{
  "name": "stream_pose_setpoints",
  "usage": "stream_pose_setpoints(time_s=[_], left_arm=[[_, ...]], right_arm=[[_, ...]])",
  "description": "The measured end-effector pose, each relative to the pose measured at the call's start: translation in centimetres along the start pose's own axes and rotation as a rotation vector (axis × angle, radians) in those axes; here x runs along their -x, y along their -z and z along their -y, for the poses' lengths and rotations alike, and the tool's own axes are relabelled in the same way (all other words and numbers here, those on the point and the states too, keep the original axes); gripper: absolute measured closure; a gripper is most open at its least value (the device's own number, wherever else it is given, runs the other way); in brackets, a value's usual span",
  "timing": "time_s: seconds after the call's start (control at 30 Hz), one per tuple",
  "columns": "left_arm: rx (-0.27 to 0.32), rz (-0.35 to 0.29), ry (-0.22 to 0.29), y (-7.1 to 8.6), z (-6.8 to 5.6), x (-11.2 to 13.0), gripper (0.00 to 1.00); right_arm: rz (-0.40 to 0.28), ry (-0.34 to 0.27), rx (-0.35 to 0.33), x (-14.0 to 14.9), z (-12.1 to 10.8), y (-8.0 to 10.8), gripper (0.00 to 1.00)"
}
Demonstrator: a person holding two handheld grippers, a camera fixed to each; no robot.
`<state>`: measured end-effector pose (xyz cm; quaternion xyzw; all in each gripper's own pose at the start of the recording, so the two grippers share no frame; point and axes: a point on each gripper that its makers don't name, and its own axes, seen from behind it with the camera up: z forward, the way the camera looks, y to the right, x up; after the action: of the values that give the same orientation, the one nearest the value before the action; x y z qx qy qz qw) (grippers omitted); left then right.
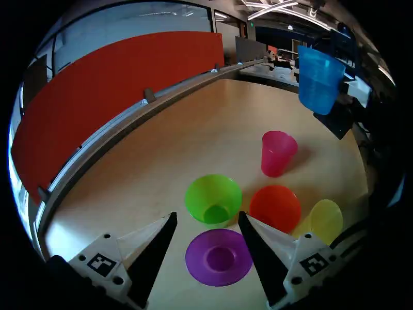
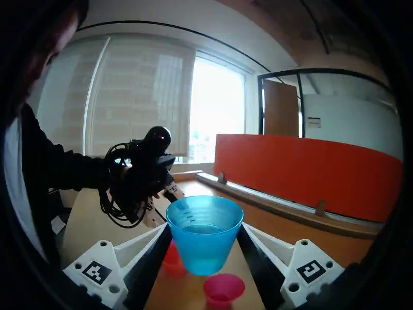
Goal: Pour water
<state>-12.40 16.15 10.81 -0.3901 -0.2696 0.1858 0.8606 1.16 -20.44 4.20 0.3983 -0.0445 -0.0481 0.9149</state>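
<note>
Purple cup [image 1: 219, 257] between spread left tool [image 1: 207, 214]; right tool [image 2: 205, 226] clamped on blue cup [image 2: 205, 250], water [image 2: 204, 229] inside

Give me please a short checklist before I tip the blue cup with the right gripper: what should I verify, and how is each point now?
1. Grip: the right gripper has both fingers pressed on the blue cup. Ok.
2. The blue cup is upright, with water inside. Ok.
3. Receiving cup: the pink cup stands upright on the table, lower than the blue cup. Ok.
4. Pink cup exactly under the blue cup's rim: cannot tell.
5. Left gripper: open, holding nothing, above the purple cup, away from the blue cup. Ok.
</note>
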Motion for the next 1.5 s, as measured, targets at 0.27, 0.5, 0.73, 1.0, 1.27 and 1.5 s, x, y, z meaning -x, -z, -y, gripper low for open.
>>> stream_pose_setpoints(time_s=[0.27, 0.5, 0.73, 1.0, 1.27, 1.5], left_arm=[[0.008, 0.012, -0.005, -0.8, -0.3, 0.2, 0.12], [0.016, 0.014, -0.011, -1.4, -0.8, 0.1, 0.12], [0.029, 0.012, 0.003, -1.9, -1.1, 0.0, 0.12], [0.028, 0.019, 0.008, -2.5, -0.9, 0.1, 0.12], [0.03, 0.019, 0.015, -3.2, -0.8, 0.1, 0.12], [0.031, 0.023, 0.011, -4.0, -0.7, 0.1, 0.12]], right_arm=[[0.003, -0.001, 0.003, 0.3, -0.3, 0.1, 0.12], [0.003, -0.002, 0.004, 0.4, -0.4, 0.1, 0.12], [0.006, 0.002, 0.004, 0.4, -0.4, 0.0, 0.12], [0.008, 0.007, 0.0, 0.5, -0.4, -0.1, 0.12], [0.013, 0.005, 0.001, 0.8, -0.5, -0.3, 0.12], [0.016, 0.002, 0.003, 1.1, -0.8, -0.2, 0.12]])
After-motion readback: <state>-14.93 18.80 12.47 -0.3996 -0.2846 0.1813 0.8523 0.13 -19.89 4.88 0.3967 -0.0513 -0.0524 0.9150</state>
